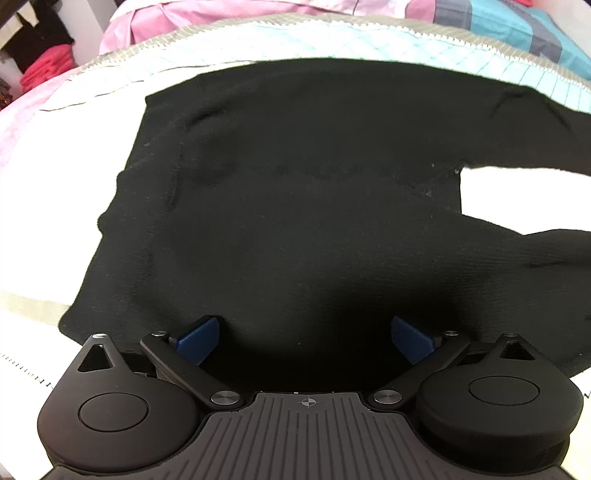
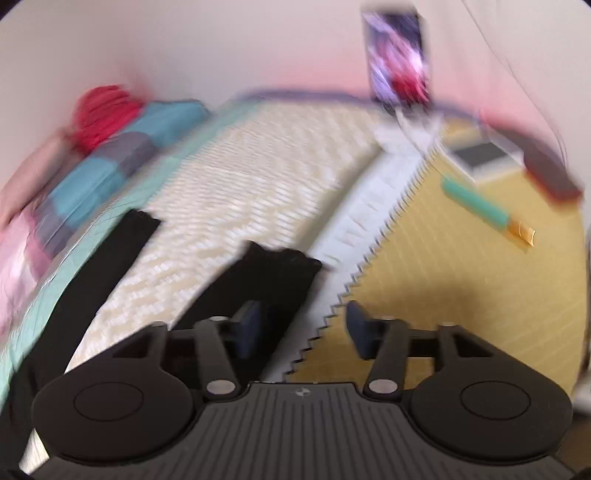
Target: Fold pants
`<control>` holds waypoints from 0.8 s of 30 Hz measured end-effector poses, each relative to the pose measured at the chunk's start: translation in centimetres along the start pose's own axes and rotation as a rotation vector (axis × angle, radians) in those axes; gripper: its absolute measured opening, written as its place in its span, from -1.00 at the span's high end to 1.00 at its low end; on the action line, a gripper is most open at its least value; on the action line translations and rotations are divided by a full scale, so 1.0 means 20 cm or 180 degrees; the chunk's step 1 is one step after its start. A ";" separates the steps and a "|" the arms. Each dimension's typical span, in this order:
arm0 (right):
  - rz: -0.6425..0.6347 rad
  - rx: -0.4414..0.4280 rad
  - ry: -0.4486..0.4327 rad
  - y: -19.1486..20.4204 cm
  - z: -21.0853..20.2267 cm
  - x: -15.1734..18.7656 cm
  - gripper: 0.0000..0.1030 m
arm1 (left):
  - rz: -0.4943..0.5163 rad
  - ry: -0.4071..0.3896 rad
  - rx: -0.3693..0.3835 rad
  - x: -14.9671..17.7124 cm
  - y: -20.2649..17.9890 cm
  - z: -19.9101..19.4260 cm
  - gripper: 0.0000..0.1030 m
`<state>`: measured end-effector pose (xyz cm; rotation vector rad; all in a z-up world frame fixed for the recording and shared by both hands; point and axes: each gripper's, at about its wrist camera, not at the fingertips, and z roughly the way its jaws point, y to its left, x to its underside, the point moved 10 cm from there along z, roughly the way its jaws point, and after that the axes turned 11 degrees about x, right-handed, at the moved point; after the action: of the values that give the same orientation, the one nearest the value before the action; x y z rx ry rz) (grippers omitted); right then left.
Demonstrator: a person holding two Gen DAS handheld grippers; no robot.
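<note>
Black pants (image 1: 295, 192) lie spread flat on a white and mint quilt (image 1: 258, 44). The waist end is at the left and the two legs run off to the right. My left gripper (image 1: 304, 338) is open and empty, just above the near edge of the pants' seat. In the blurred right wrist view, the two leg ends (image 2: 273, 273) lie on the cream quilt (image 2: 258, 177); the near leg's cuff is close to the bed's edge. My right gripper (image 2: 301, 328) is open and empty, over the near leg's edge and the bed's zigzag hem.
Pink bedding (image 1: 155, 22) and a teal and grey patchwork blanket (image 2: 110, 155) are heaped along the far side of the bed. A yellow floor mat (image 2: 461, 295) with a teal stick-like object (image 2: 476, 203) lies beside the bed. A red item (image 2: 103, 114) sits at the far left.
</note>
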<state>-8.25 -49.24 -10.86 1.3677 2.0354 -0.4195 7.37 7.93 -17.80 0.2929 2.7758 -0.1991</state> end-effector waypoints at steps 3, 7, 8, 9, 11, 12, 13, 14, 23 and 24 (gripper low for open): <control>-0.1091 -0.0721 -0.0002 0.35 -0.25 0.24 -0.41 | -0.0005 -0.0139 0.0005 0.00 0.02 -0.05 -1.00; -0.2470 -0.1727 0.0174 0.80 -0.59 0.76 -0.36 | -0.0003 -0.0172 -0.0060 0.02 0.07 -0.06 -1.00; -0.2772 -0.1967 0.0208 0.90 -0.67 0.89 -0.29 | -0.0019 -0.0162 -0.0081 0.02 0.09 -0.06 -1.00; -0.3067 -0.2134 0.0178 0.98 -0.74 1.00 -0.27 | -0.0048 -0.0158 -0.0080 0.03 0.11 -0.06 -1.00; -0.3565 -0.2232 -0.0092 1.15 -0.81 1.15 -0.26 | -0.0068 -0.0166 -0.0062 0.04 0.13 -0.06 -1.00; -0.3685 -0.2234 -0.0189 1.21 -0.82 1.19 -0.26 | -0.0054 -0.0165 -0.0065 0.05 0.14 -0.06 -1.00; -0.3731 -0.2246 -0.0164 1.27 -0.82 1.22 -0.26 | -0.0029 -0.0160 -0.0063 0.06 0.14 -0.06 -1.00; -0.3762 -0.2233 -0.0012 1.31 -0.79 1.26 -0.17 | -0.0004 -0.0160 -0.0055 0.07 0.14 -0.06 -1.00; -0.3872 -0.2155 0.1091 1.11 -0.78 1.27 0.85 | 0.0158 -0.0144 -0.0027 0.17 0.20 -0.11 -1.00; -0.3873 -0.2188 0.1028 1.14 -0.82 1.26 0.84 | 0.0083 -0.0126 -0.0002 0.18 0.23 -0.11 -1.00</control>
<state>0.73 -12.68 -13.36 -0.3271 2.7138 0.0607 4.31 13.37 -17.47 0.3215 2.7313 -0.1955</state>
